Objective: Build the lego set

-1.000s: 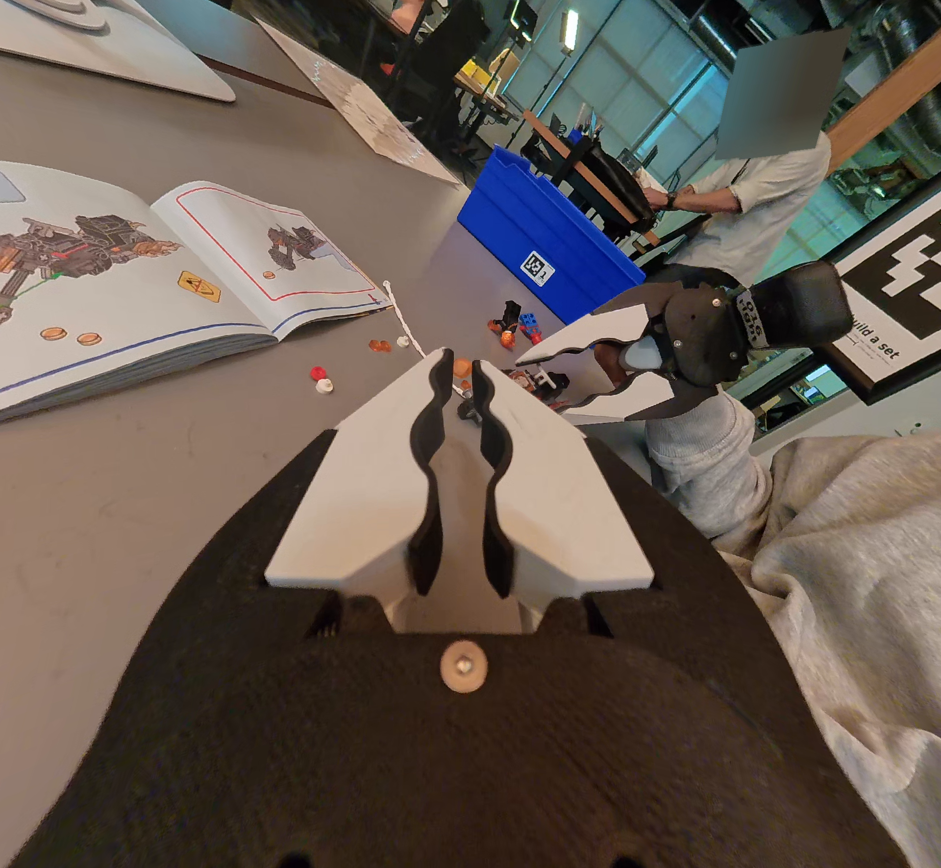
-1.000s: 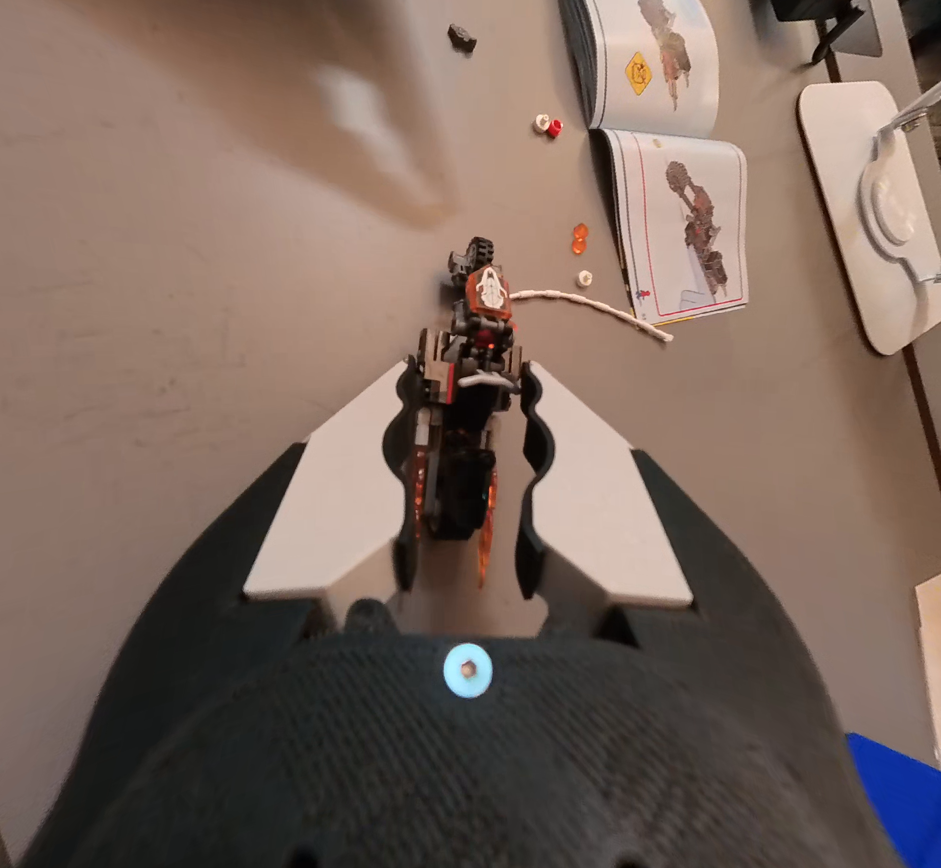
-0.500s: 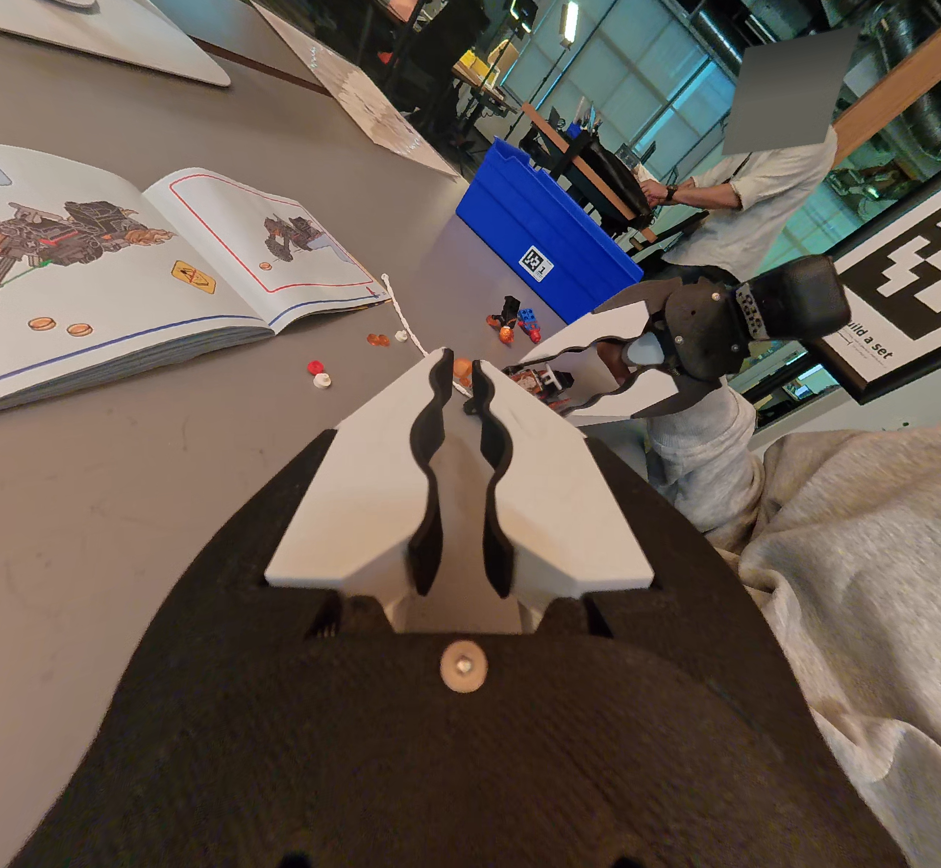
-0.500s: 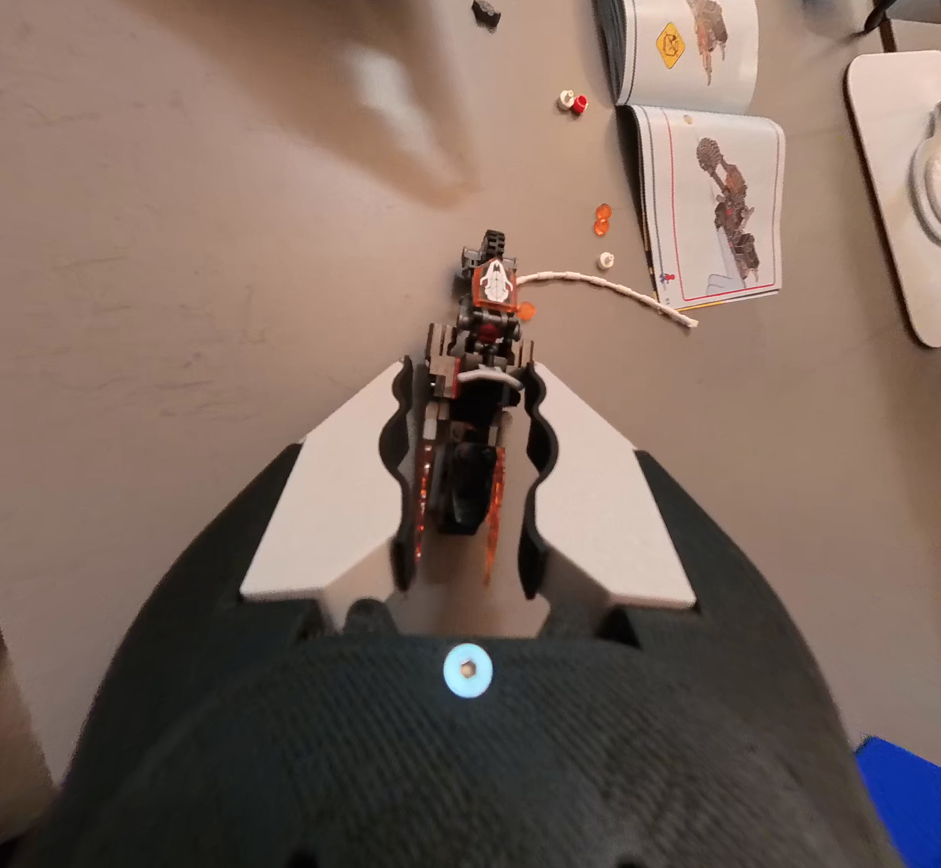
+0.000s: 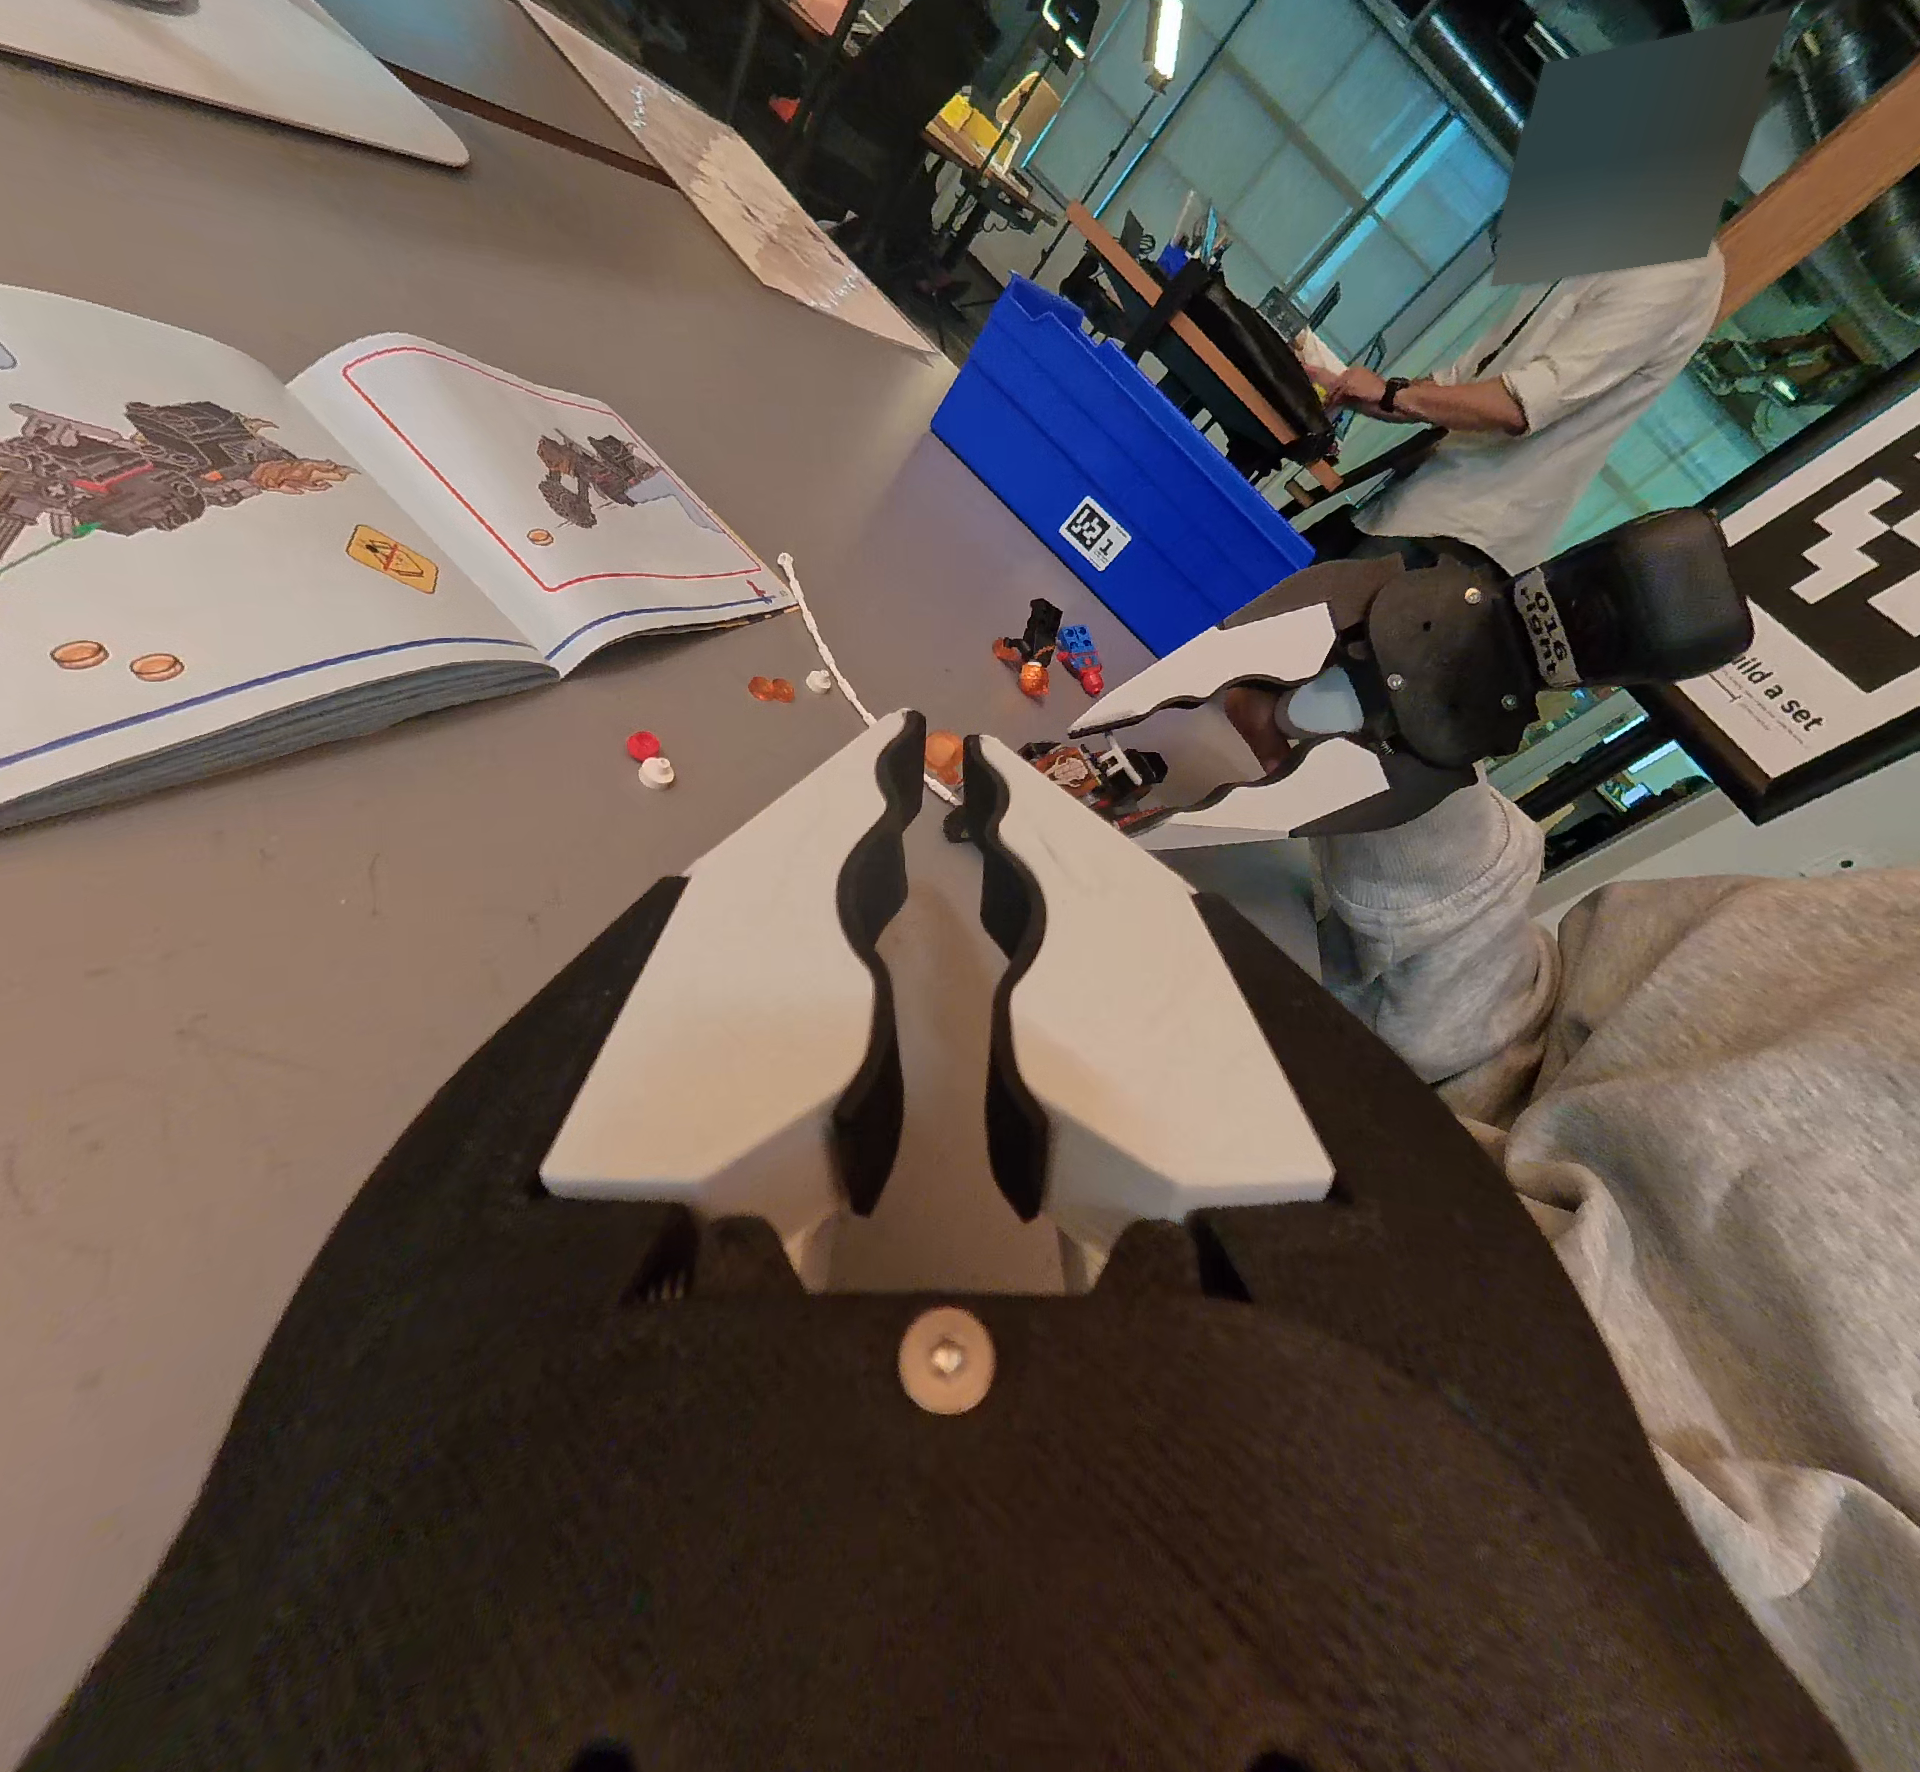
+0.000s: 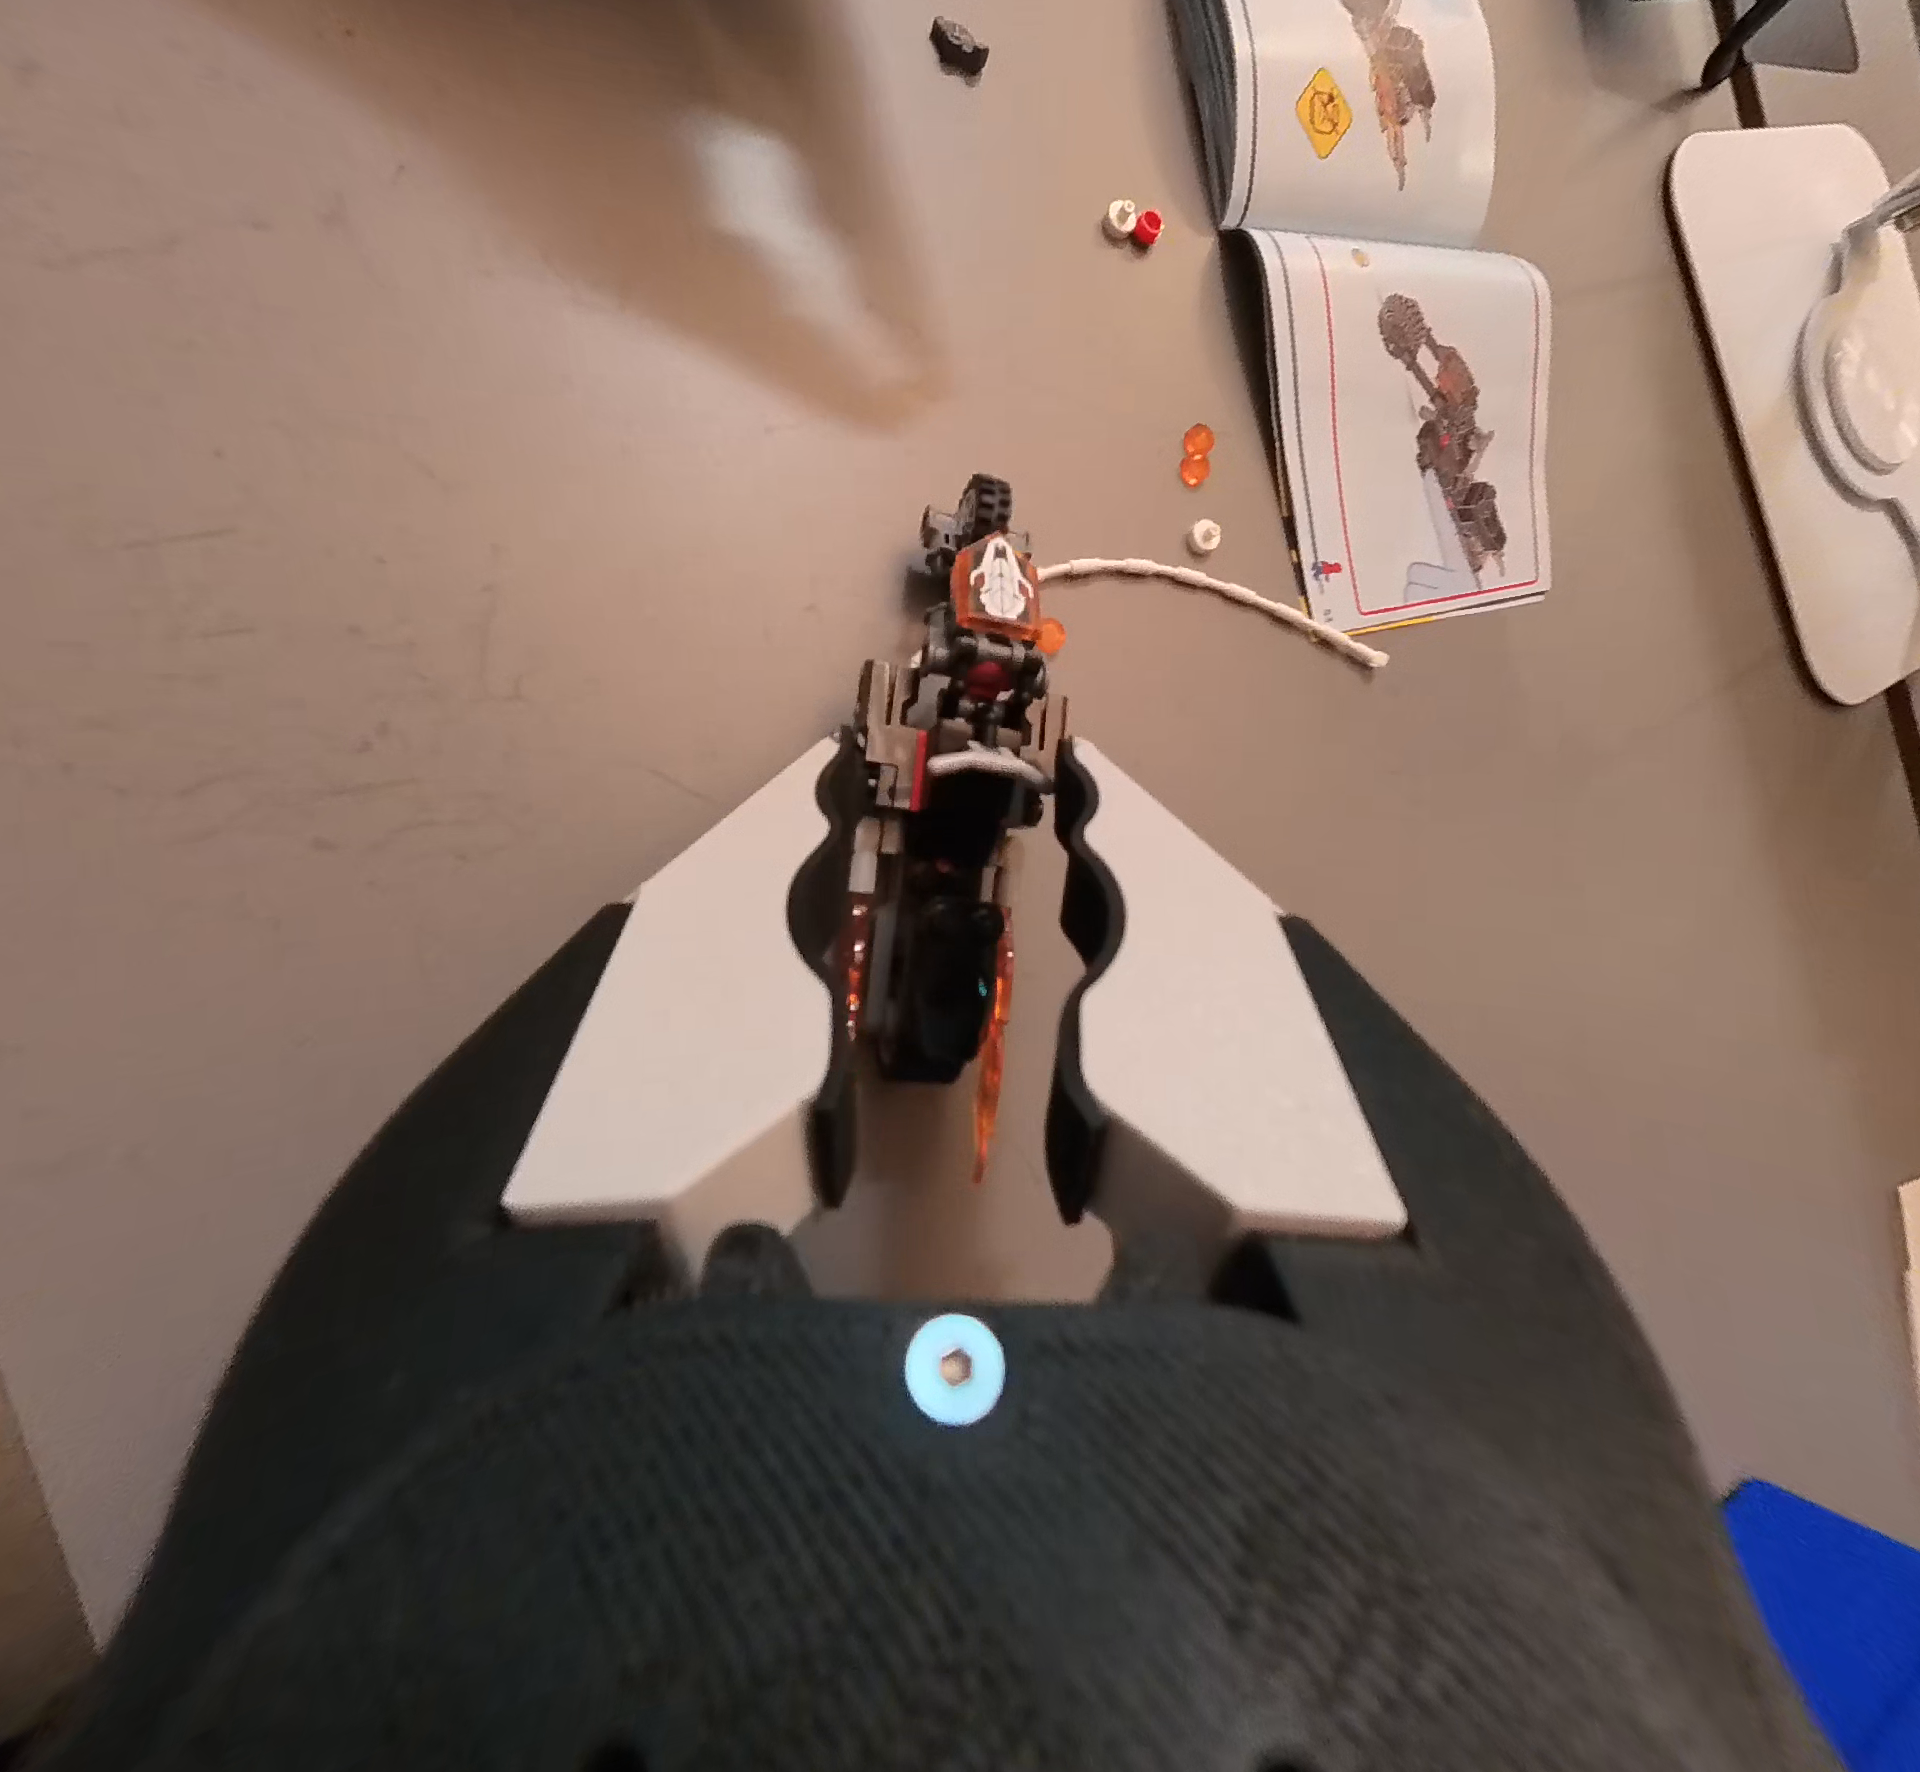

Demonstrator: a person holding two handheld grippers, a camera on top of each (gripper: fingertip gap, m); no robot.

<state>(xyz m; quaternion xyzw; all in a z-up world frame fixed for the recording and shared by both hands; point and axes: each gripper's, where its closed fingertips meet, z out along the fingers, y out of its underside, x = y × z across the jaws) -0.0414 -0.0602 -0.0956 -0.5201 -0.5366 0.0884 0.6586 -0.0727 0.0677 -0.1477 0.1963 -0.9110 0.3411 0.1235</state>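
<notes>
My right gripper (image 6: pixel 956 756) is shut on a black Lego bike model (image 6: pixel 982 683) with orange flame parts, gripping both its sides. The model's front points away from me over the grey table. In the left wrist view the right gripper (image 5: pixel 1117 782) reaches in from the right with the model (image 5: pixel 1091 768) between its fingers. My left gripper (image 5: pixel 942 737) is empty, its fingers a narrow gap apart, and it points at the model's front. A small orange stud (image 5: pixel 943 752) shows just past its tips and sits beside the model's front (image 6: pixel 1055 633).
An open instruction booklet (image 5: pixel 312 527) lies to the left. Loose parts lie near it: red and white studs (image 5: pixel 644 756), two orange studs (image 5: pixel 771 688), a white string (image 6: pixel 1195 579) and a black piece (image 6: pixel 958 46). A blue bin (image 5: pixel 1091 455) stands beyond, with small figures (image 5: pixel 1049 652) before it.
Both grippers have only drifted slightly and keep the same finger gaps. The right one still holds the model. The orange stud beside the model's front now shows in the right wrist view.
</notes>
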